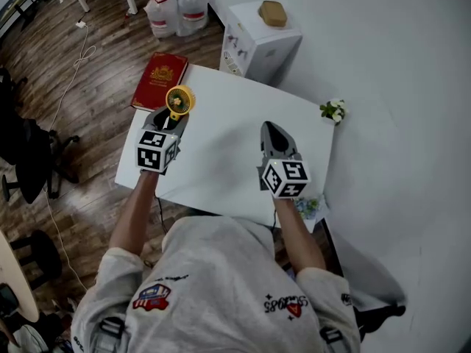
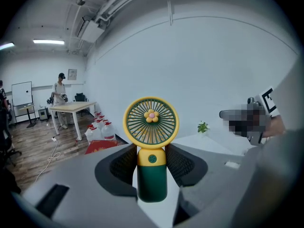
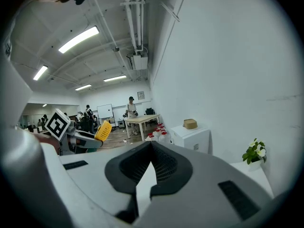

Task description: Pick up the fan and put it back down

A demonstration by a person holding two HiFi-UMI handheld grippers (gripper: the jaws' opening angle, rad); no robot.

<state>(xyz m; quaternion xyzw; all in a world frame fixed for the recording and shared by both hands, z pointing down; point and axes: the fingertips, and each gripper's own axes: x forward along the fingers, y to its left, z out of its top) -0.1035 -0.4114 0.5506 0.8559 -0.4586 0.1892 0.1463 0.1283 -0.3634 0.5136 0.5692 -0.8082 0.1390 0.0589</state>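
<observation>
The fan (image 1: 179,100) is small, with a round yellow cage, a flower hub and a dark green handle. It stands upright near the far left edge of the white table (image 1: 221,153). My left gripper (image 1: 171,116) is shut on its handle, with a mesh pad pressing each side just below the yellow collar. In the left gripper view the fan (image 2: 151,141) fills the middle between the jaws of the left gripper (image 2: 152,159). Whether its base touches the table I cannot tell. My right gripper (image 1: 270,128) hovers over the table's right half, shut and empty, and in the right gripper view its (image 3: 152,144) tips meet.
A red book (image 1: 158,79) lies at the table's far left corner, beside the fan. A small potted plant (image 1: 333,110) sits at the far right corner. Beyond the table stand a white cabinet (image 1: 257,43) and several water jugs (image 1: 176,9). People stand at a distant table (image 2: 71,108).
</observation>
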